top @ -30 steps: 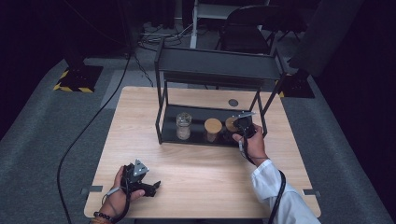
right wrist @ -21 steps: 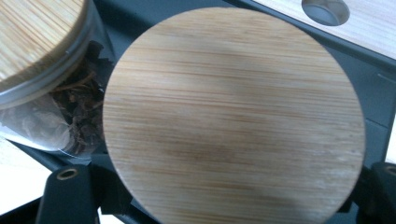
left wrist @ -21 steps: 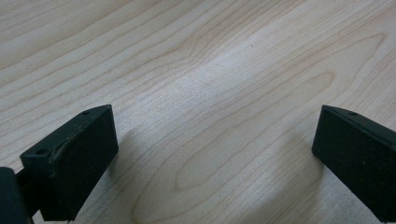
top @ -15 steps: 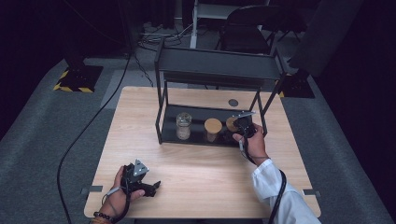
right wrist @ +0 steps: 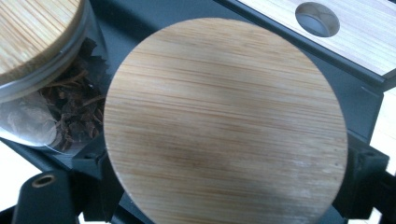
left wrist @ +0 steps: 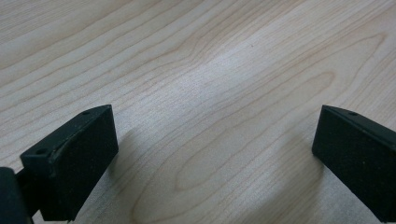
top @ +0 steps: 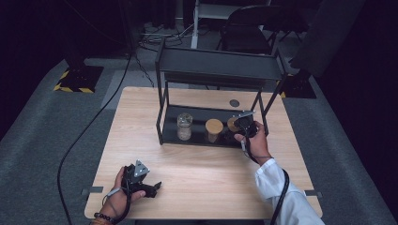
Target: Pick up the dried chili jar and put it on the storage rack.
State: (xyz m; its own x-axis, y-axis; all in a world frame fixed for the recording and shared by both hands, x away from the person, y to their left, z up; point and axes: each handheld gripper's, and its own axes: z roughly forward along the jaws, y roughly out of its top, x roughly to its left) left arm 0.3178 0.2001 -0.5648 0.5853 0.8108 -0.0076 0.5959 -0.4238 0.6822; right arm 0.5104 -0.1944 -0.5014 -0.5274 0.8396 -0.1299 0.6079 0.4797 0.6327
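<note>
- High view: your right gripper (top: 245, 125) reached into the lower shelf of the black rack (top: 162, 105) at centre right, at the rightmost wood-lidded jar (top: 232, 123). Its jaws had just been opening; from here you could not tell their gap. Your left gripper (top: 149, 188) lay at lower left on the wooden table (top: 197, 168), its jaws pointing right. A lidless glass jar (top: 184, 126) and a middle lidded jar (top: 214, 130) stood left of the held-at jar on the same shelf. Grey carpet, a black cable (top: 89, 126) and a dark chair (top: 244, 33) surrounded the table. Your right forearm, in a white sleeve (top: 281, 197), ran up from the lower right; your left hand (top: 117, 197) rested low on the table edge.
- Left gripper view: the jaws stood spread wide at the lower corners, nothing between them, just above bare table grain (left wrist: 210, 93).
- Right gripper view: the round bamboo lid (right wrist: 226, 123) sat between the jaws, whose dark tips flanked it at lower left and lower right; whether the pads pressed on it you could not tell. A jar of dark dried leaves (right wrist: 70, 112) stood at upper left, and a small round hole (right wrist: 317, 18) showed in the table at upper right.
</note>
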